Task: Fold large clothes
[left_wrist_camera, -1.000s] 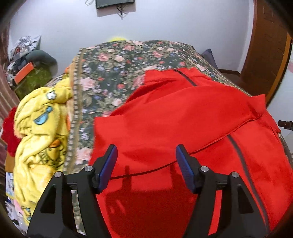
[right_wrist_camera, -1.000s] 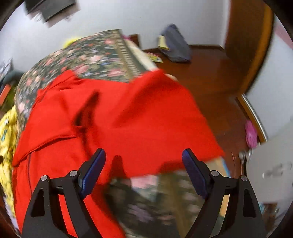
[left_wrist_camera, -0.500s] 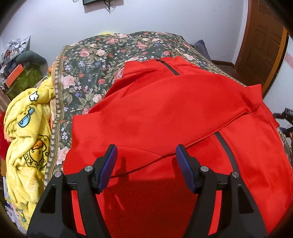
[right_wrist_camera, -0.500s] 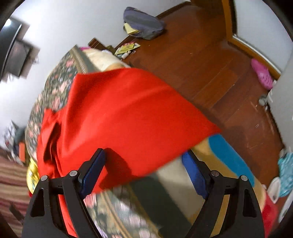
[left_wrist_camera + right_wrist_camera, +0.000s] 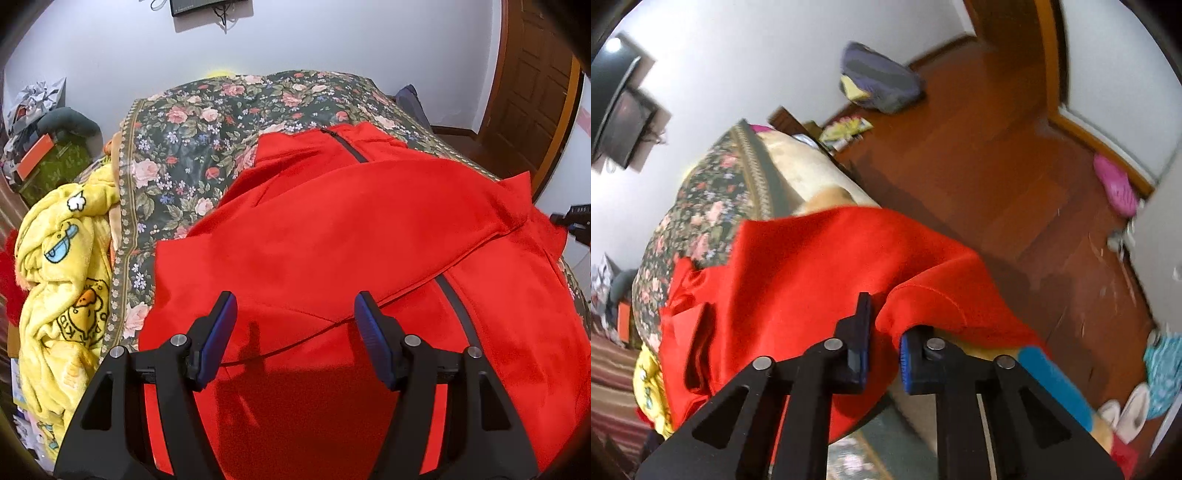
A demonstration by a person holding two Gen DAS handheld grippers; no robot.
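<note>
Pinching the jacket [image 5: 820, 273] hem at the bed [image 5: 713, 206] edge with right gripper [image 5: 882, 350] clamped shut, hovering left gripper [image 5: 295, 332] above its middle, jaws apart and empty, zipper running away from both.

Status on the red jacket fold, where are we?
Done: one flap of the red jacket already lies across its front. In hand: right tongs shut on a jacket edge at the bedside; left tongs open above the cloth, holding nothing. Left: the remaining folds.

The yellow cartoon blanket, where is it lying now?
In the left wrist view, the yellow cartoon blanket is bunched at the left side, beside the floral bedspread and left of the red jacket.
</note>
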